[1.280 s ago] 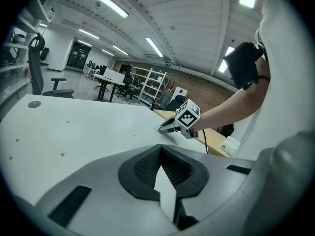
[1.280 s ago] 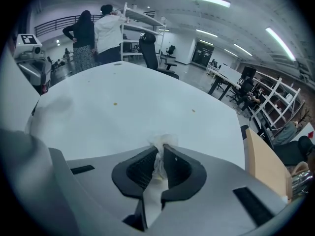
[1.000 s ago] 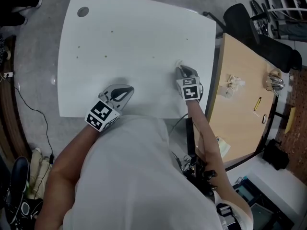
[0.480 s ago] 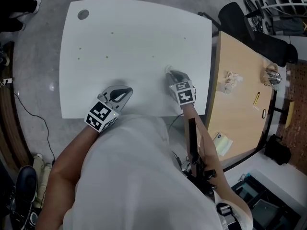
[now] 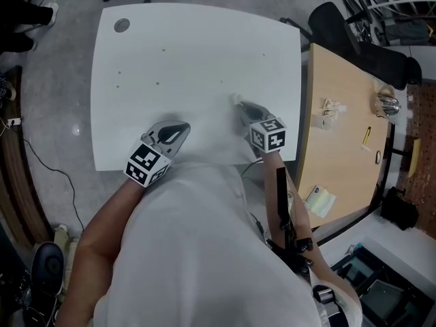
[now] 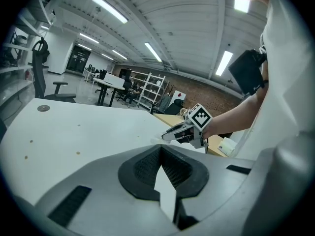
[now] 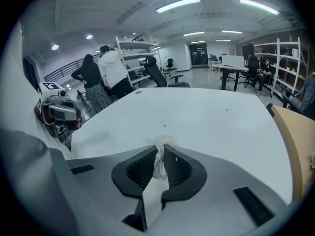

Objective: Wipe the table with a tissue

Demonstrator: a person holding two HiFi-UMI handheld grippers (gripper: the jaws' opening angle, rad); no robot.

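My right gripper is shut on a small crumpled white tissue, and the wad pokes out past the tips onto the white table. It sits on the near right part of the table, pointing down and away from me. The left gripper view shows the right gripper with the tissue at its tip on the tabletop. My left gripper rests at the near edge, jaws shut with nothing between them. Several small brown spots dot the far half of the table; one spot lies just ahead of the tissue.
A grey round cap sits in the table's far left corner. A wooden table adjoins on the right, with crumpled tissues, a pen and a tissue pack. A black chair stands behind it. Two people stand beyond the table.
My right gripper has slid leftward across the table with the tissue and rolled a little. The left gripper has stayed put.
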